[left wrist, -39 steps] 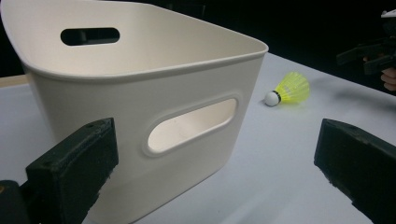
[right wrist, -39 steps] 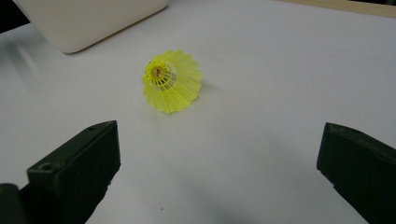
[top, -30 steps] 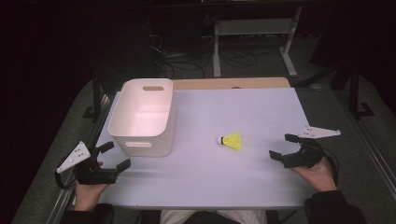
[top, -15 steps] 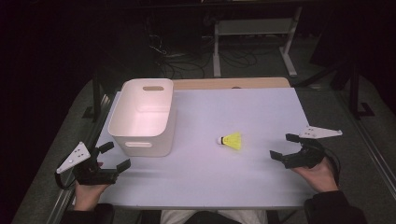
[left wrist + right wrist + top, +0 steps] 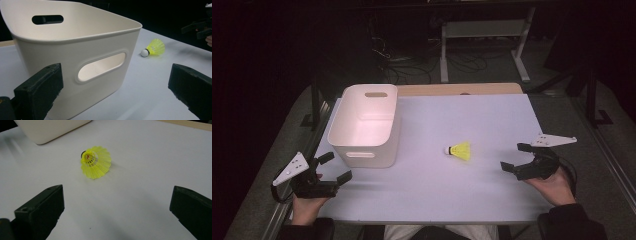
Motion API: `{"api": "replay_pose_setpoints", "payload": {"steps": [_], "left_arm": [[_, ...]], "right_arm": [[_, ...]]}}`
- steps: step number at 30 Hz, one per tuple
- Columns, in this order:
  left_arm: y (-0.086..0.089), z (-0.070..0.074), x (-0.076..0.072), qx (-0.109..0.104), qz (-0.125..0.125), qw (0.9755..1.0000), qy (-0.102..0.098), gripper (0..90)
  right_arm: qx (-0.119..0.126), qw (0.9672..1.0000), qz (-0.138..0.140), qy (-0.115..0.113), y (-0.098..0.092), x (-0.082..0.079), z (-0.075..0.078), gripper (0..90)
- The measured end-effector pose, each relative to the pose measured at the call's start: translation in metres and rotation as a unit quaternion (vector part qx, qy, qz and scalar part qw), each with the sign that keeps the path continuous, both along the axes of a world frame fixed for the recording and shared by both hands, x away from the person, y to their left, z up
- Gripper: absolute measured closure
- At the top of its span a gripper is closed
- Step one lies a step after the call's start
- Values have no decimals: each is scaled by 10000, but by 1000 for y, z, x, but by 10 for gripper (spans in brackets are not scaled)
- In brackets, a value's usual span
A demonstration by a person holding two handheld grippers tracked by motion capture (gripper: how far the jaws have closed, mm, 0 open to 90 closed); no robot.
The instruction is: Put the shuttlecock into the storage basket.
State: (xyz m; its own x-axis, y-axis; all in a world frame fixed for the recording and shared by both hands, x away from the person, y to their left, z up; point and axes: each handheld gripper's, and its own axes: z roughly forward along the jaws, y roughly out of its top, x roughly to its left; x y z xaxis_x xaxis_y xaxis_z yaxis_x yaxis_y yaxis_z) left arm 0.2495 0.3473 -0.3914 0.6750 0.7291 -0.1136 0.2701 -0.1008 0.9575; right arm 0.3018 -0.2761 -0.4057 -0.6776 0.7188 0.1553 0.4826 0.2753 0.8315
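Note:
A yellow shuttlecock point(image 5: 460, 150) with a white cork tip lies on its side on the white table point(image 5: 437, 190), right of centre; its open skirt faces my right gripper point(image 5: 96, 162). A white plastic bin point(image 5: 364, 125) with handle slots stands empty at the left. My left gripper point(image 5: 331, 167) rests open near the table's front left corner, just in front of the bin point(image 5: 75, 55), with the shuttlecock point(image 5: 153, 48) farther off. My right gripper point(image 5: 516, 157) is held open at the right, a short way from the shuttlecock, nothing between its jaws.
A wooden strip point(image 5: 462, 89) runs along the table's far edge. Beyond it stand a metal frame point(image 5: 484, 35) and cables on a dark floor. The other gripper point(image 5: 197, 26) appears far off in the left gripper view.
My right gripper has edged slightly left toward the shuttlecock. The left gripper, bin and shuttlecock have stayed put.

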Motion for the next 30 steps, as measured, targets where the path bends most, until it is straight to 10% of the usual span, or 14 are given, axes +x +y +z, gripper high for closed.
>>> {"api": "replay_pose_setpoints", "payload": {"steps": [30], "left_arm": [[0, 0, 0, -9, -12, 10000, 12, 0]], "right_arm": [[-338, 9981, 515, -19, 32, 33, 40, 0]]}}
